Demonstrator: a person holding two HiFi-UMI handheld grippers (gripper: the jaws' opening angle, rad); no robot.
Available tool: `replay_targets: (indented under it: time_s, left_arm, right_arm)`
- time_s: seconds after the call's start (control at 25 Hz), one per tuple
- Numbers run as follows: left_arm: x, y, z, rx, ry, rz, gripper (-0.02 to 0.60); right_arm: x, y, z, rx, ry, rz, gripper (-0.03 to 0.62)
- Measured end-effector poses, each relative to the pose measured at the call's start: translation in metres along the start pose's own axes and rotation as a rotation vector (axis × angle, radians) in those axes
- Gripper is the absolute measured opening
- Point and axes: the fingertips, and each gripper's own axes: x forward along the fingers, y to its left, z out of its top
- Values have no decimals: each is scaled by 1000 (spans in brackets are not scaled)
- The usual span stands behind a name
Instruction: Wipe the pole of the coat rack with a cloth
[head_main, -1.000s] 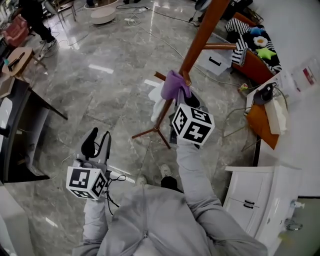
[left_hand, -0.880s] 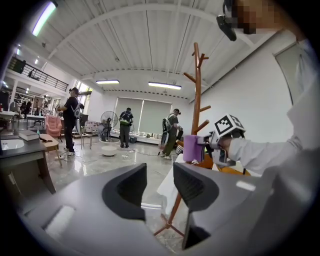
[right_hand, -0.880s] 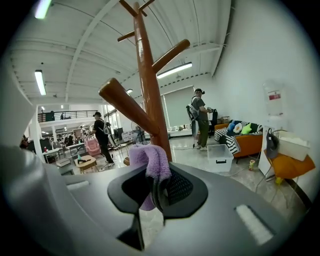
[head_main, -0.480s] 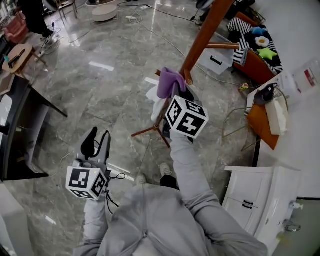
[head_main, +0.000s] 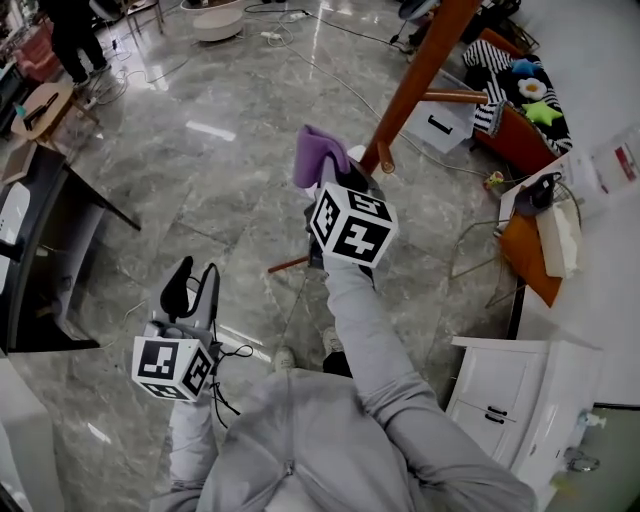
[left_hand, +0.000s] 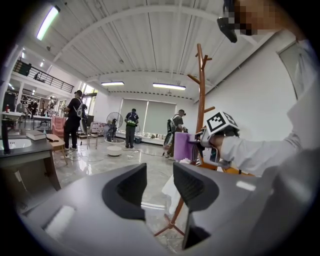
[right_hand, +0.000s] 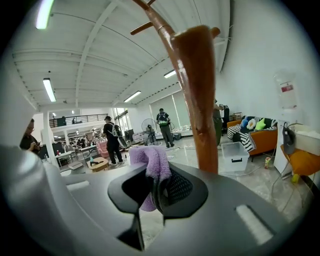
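The coat rack's brown wooden pole (head_main: 418, 78) slants up to the top right in the head view, and its feet (head_main: 287, 265) rest on the marble floor. My right gripper (head_main: 323, 186) is shut on a purple cloth (head_main: 316, 154), held just left of the pole and not touching it. In the right gripper view the cloth (right_hand: 151, 163) bulges from the shut jaws with the pole (right_hand: 199, 100) close on the right. My left gripper (head_main: 195, 286) is open and empty, low on the left. The left gripper view looks past its own jaws (left_hand: 159, 187) at the pole (left_hand: 200, 95) and cloth (left_hand: 183, 145).
A white storage box (head_main: 441, 118) and a sofa (head_main: 513, 118) with soft toys stand behind the rack. A white cabinet (head_main: 512, 388) is at the right and a dark desk (head_main: 45, 255) at the left. Cables cross the floor. People (left_hand: 131, 127) stand far off.
My right gripper has moved the purple cloth left and up, off the pole it was pressed against. The left gripper has stayed still.
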Motion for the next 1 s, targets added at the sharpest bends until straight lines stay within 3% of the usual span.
replay_targets:
  time_s: [0.48,0.76,1.0]
  left_arm:
    - [-11,5,-2,-13,-3,38,172]
    - [-3,-9,-2,-13,-4,-2,173]
    - [8,-31,-2,-4,-4,-58,173]
  right_arm:
    - [-7,58,-14,-67,26,165,55]
    - [-43,75,-33,-87,42,265,55]
    - [-73,64,-44,-99,39,273,55]
